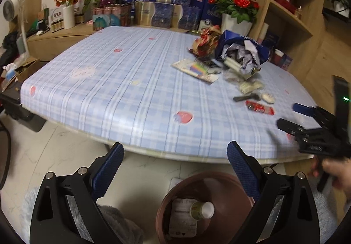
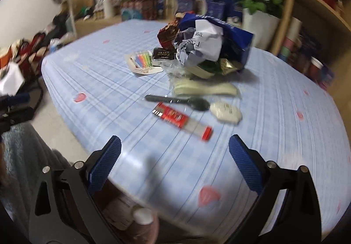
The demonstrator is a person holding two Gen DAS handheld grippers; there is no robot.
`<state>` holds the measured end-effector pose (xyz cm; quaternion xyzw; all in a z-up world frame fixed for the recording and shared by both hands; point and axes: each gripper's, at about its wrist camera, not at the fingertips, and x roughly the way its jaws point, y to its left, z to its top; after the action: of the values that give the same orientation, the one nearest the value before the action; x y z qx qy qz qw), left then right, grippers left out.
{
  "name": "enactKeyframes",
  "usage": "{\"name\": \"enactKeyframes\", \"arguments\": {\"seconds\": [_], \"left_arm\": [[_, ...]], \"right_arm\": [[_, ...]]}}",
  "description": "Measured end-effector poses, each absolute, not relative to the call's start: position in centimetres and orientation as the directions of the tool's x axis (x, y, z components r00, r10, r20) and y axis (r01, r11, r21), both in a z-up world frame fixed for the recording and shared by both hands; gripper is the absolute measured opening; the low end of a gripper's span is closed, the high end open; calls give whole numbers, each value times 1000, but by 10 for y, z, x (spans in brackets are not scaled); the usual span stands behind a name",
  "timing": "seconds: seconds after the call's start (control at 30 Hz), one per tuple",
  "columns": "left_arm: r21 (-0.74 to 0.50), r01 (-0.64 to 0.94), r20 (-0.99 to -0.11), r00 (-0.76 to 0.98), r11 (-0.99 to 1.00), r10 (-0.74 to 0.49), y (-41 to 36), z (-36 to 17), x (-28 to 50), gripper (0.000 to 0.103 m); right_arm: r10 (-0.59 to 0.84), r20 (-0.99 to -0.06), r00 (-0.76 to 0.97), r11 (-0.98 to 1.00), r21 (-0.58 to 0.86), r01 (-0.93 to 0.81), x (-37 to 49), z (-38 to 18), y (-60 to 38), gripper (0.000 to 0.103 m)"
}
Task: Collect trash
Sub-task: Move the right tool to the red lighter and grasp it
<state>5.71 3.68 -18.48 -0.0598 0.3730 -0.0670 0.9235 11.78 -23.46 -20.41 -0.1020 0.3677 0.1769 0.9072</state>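
Trash lies on the right part of a table with a blue checked cloth (image 1: 122, 90): a red wrapper (image 2: 182, 120), a black plastic spoon (image 2: 179, 101), a white sachet (image 2: 226, 112), a clear packet (image 2: 204, 89), a card with coloured candles (image 2: 142, 61) and a torn blue bag of crumpled paper (image 2: 208, 46). A brown bin (image 1: 206, 206) on the floor before the table holds a paper cup (image 1: 203, 210) and a white packet. My left gripper (image 1: 175, 169) is open and empty above the bin. My right gripper (image 2: 175, 162) is open and empty over the table's near edge, short of the red wrapper.
Boxes, bottles and flower pots (image 1: 234, 2) line a wooden ledge behind the table. Wooden shelves (image 1: 291, 13) stand at the right. A white fan (image 1: 13, 6) and clutter sit at the left. The floor is pale marble. The right gripper also shows in the left wrist view (image 1: 294, 116).
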Motion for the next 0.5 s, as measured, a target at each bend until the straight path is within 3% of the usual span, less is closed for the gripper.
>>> {"name": "enactKeyframes", "arguments": {"seconds": [0.07, 0.2, 0.33, 0.5], "left_arm": [[-170, 87, -679, 711, 982, -181, 37, -183, 65, 89], [-189, 102, -680, 704, 977, -205, 38, -182, 79, 85], [-223, 154, -680, 683, 963, -267, 36, -183, 95, 72], [-229, 185, -687, 665, 956, -293, 32, -185, 110, 65]], "right_arm": [[256, -734, 630, 895, -66, -440, 138, -207, -233, 83], [261, -777, 573, 857, -86, -507, 163, -214, -226, 81], [283, -807, 518, 828, -68, -557, 178, -220, -218, 81], [293, -827, 480, 817, -44, -574, 191, -227, -214, 80]]}}
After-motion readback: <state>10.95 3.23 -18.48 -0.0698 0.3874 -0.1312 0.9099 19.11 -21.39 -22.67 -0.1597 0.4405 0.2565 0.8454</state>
